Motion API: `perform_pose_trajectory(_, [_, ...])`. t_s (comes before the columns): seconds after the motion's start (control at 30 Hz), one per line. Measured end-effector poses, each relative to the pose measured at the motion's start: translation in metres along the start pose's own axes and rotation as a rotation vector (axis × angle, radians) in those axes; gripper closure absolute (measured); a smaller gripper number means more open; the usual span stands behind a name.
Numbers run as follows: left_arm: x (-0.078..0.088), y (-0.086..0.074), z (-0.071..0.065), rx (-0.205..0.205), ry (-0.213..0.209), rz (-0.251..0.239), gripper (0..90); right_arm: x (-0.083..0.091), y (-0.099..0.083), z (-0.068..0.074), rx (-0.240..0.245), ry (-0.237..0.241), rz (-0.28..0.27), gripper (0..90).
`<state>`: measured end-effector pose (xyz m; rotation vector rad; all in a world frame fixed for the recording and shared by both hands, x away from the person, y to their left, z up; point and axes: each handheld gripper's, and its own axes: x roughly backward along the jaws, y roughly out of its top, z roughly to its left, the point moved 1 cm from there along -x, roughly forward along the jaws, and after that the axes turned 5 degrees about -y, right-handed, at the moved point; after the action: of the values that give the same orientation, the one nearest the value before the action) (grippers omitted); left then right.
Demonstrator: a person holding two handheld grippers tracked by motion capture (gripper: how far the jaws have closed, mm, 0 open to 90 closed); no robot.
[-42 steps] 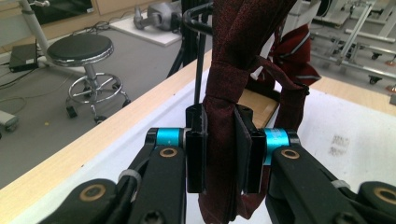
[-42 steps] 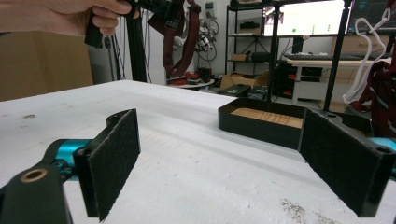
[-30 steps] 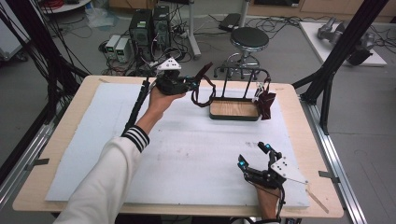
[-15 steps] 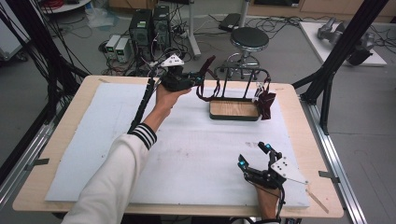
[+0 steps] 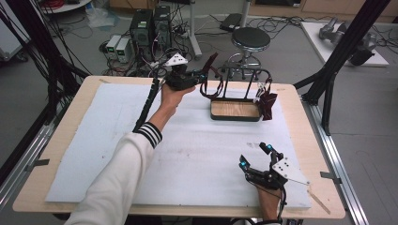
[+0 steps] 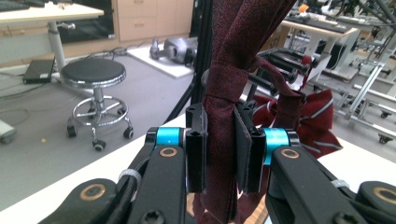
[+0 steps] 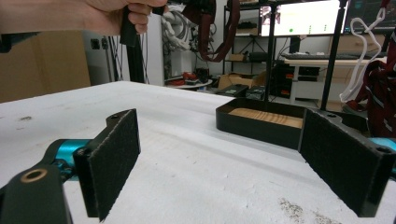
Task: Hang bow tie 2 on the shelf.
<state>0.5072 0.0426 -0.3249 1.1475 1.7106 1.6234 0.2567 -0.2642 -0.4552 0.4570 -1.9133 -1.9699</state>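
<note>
My tie in hand at the rack

At the lower right of the high view my right tongs (image 5: 257, 156) sit spread and empty on the table (image 5: 197, 159). Farther up, at centre top, my left tongs (image 6: 219, 154) pinch the dark red tie (image 6: 243, 37) — its length hanging vertical, just left of the rack (image 5: 241, 82).

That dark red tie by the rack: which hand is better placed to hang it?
Probably the left. The left gripper is shut on the tie beside the rack, while the right gripper rests open, far off.
</note>
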Motion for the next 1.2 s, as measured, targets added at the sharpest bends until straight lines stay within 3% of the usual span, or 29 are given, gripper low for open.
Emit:
perform_pose_trajectory(0.1, [-0.002,-0.001,0.000,-0.009,0.010,-0.001,76.6,0.000,0.000,0.000,0.001,-0.001,-0.004,11.9])
perform_pose_trajectory(0.37, [-0.006,-0.006,0.004,0.016,0.039,0.000,76.6,0.000,0.000,0.000,0.003,-0.002,-0.004,11.9])
perform_pose_trajectory(0.57, [-0.010,-0.010,0.007,0.023,0.084,-0.003,76.6,0.000,0.000,0.000,0.002,-0.002,-0.003,11.9])
perform_pose_trajectory(0.8, [-0.011,-0.012,0.010,0.014,0.106,-0.001,76.4,0.000,0.000,-0.001,0.006,-0.004,-0.006,12.0])
perform_pose_trajectory(1.2, [-0.012,-0.016,0.013,0.009,0.141,0.054,75.8,0.000,0.000,0.000,0.003,-0.003,-0.004,11.9])
